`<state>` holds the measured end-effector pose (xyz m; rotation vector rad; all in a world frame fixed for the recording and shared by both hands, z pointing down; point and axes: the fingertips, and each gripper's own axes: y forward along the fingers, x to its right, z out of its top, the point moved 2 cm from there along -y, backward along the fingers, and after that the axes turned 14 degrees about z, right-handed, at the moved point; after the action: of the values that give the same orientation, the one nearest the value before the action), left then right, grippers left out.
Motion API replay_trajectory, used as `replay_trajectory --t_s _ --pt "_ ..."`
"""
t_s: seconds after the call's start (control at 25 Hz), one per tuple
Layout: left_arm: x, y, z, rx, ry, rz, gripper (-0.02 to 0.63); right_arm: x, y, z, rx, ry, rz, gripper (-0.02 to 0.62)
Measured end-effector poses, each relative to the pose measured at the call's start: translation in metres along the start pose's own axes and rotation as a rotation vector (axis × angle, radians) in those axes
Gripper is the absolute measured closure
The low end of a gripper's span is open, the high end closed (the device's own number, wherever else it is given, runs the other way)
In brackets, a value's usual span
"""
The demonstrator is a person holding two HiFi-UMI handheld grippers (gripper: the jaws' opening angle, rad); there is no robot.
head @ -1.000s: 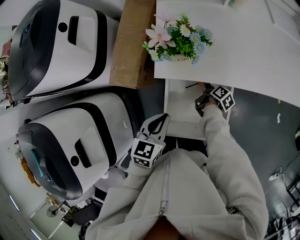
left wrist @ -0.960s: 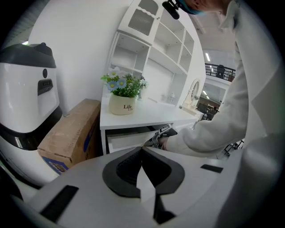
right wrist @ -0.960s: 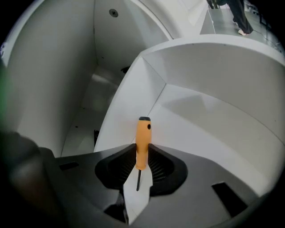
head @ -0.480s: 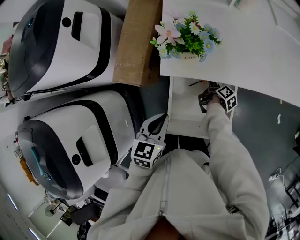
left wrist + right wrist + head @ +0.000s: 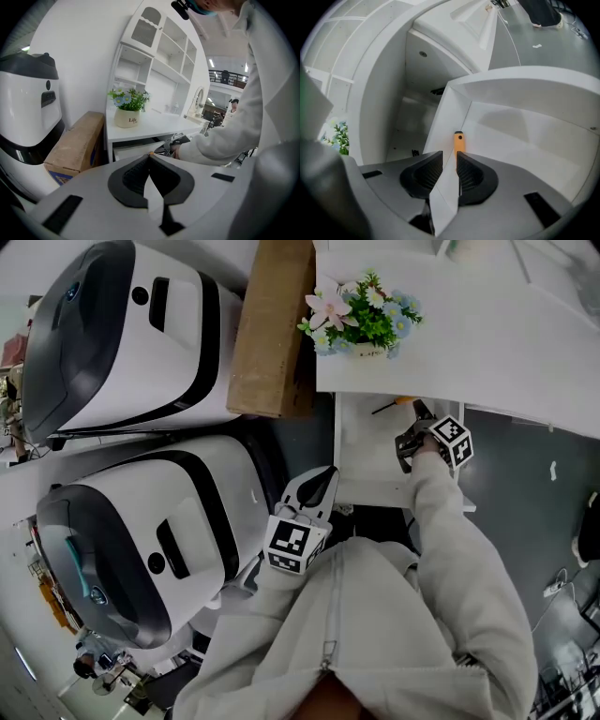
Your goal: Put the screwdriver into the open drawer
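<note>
The white drawer (image 5: 361, 451) stands pulled out under the desk top (image 5: 487, 343). An orange-handled screwdriver (image 5: 401, 402) lies inside it near the back. In the right gripper view the screwdriver's handle (image 5: 459, 142) lies along the side wall of the drawer (image 5: 525, 136), just past my right jaw tip and partly behind it. My right gripper (image 5: 410, 427) (image 5: 450, 154) hovers over the drawer, jaws a narrow gap apart with nothing between them. My left gripper (image 5: 319, 486) (image 5: 150, 157) hangs shut and empty in front of the drawer, close to my body.
A flower pot (image 5: 361, 320) sits on the desk's left end. A cardboard box (image 5: 272, 329) leans beside the desk. Two large white-and-black machines (image 5: 122, 334) (image 5: 141, 540) fill the left side. Grey floor lies to the right of the drawer.
My right gripper has drawn back a little from the screwdriver, which stays in the drawer. The left gripper has not moved. The head view shifted slightly.
</note>
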<state>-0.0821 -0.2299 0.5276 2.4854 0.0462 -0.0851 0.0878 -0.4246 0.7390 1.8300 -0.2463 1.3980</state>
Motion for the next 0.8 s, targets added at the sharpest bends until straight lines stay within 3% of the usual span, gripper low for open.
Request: replay_trajectory --t_s 0.56,0.8 --pt "0.011 -0.024 0.018 0.123 0.079 -0.119 0.589 -0.077 -0.098 -0.016 0.075 -0.117 0.138 0.491" --pt "0.009 -0.036 0.029 0.173 0.062 -0.162 0.589 -0.110 -0.142 -0.030 0.087 -0.221 0.213 0.491"
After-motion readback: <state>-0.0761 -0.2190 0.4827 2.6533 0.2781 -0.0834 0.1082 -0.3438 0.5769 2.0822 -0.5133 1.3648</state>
